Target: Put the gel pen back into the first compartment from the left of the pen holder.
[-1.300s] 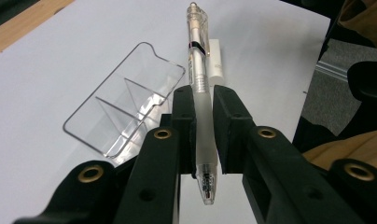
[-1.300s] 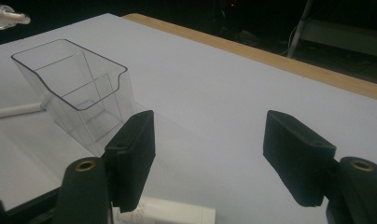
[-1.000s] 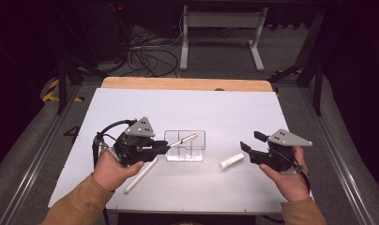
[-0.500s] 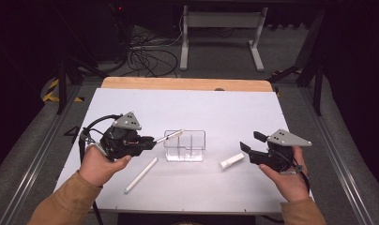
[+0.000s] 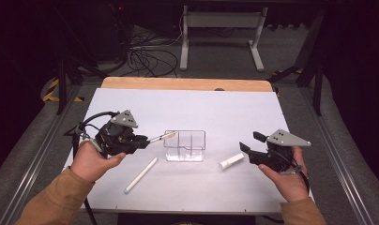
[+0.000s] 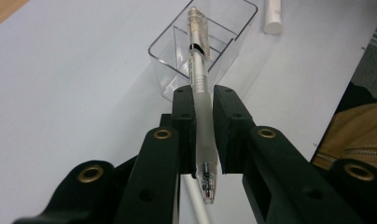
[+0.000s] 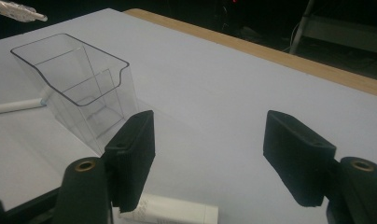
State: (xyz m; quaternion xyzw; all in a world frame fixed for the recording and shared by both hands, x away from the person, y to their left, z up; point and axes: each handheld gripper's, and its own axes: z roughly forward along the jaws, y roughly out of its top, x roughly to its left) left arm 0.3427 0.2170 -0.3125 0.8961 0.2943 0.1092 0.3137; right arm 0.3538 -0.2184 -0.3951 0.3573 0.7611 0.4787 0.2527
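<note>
left hand-held gripper (image 5: 147, 139) is clamped on a clear pen (image 6: 199, 88), pads pressed on its frosted grip section, writing tip pointing back toward the gripper body. in the high view the pen (image 5: 161, 137) sticks out level from the jaws, its cap end just over the left rim of the clear plastic organizer (image 5: 185, 146), not resting on it. in the left gripper view the pen's far end lies above the organizer (image 6: 165, 46) opening, over the inner dividers.

the organizer stands upright near the middle of the white table (image 5: 216, 108), empty, with a few compartments.

a white pen-like stick (image 5: 140, 175) lies flat on the table in front and left of the organizer, apart from it, diagonal. a short white tube (image 5: 231, 161) lies flat on the table just right of the organizer, not touching it.

right hand-held gripper (image 5: 246, 143) is right of the organizer, past the tube, jaws parted with nothing between them. in the right gripper view (image 7: 214, 154) the pads stand wide over bare table, the white tube (image 7: 170, 209) just under the left jaw, the organizer (image 7: 79, 88) ahead and left.

both hands hold the grippers above the table.
</note>
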